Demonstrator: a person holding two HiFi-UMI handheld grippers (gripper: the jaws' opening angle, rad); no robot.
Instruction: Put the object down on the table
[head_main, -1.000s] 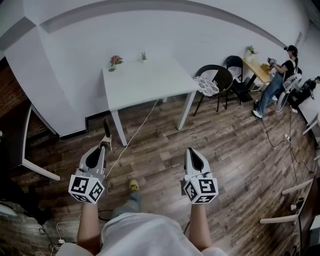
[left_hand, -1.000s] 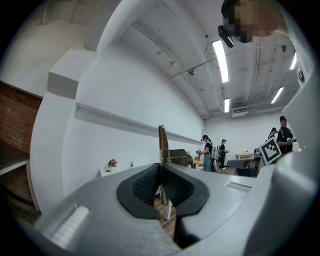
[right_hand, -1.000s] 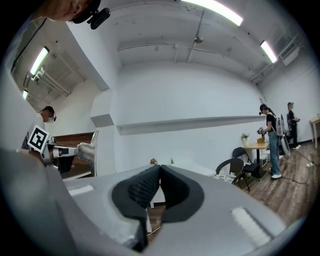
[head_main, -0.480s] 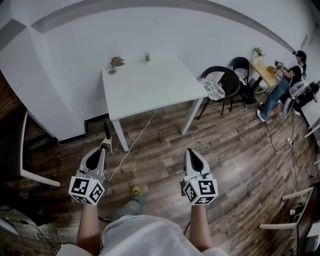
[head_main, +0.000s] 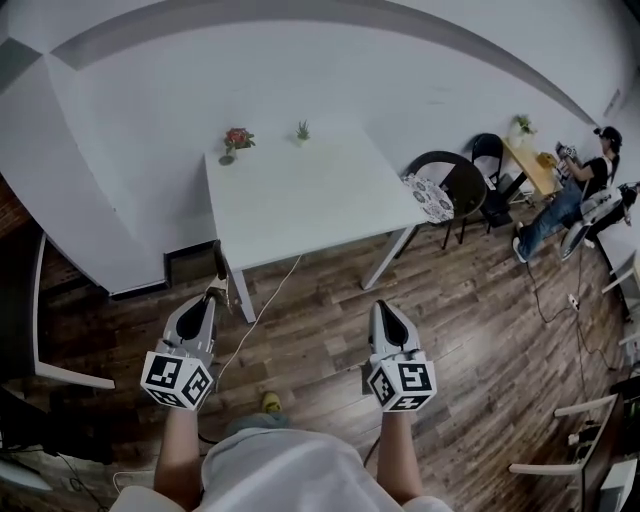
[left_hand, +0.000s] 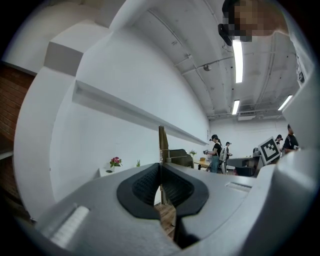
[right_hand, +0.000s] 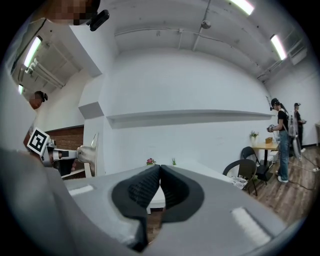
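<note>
My left gripper is shut on a thin flat brown stick-like object that stands up out of its jaws over the wooden floor. In the left gripper view the object rises straight from the closed pads. My right gripper is shut with nothing in it; its pads meet in the right gripper view. The white table stands just ahead of both grippers, with a small pot of pink flowers and a tiny green plant at its far edge. The right gripper view also shows the left gripper with the object.
A white cable runs across the floor under the table. Black chairs stand to the table's right. People are at a wooden desk far right. A white wall with a ledge runs behind the table.
The table has come nearer and sits lower in the head view. Both grippers keep the same pose, and the left still holds the object.
</note>
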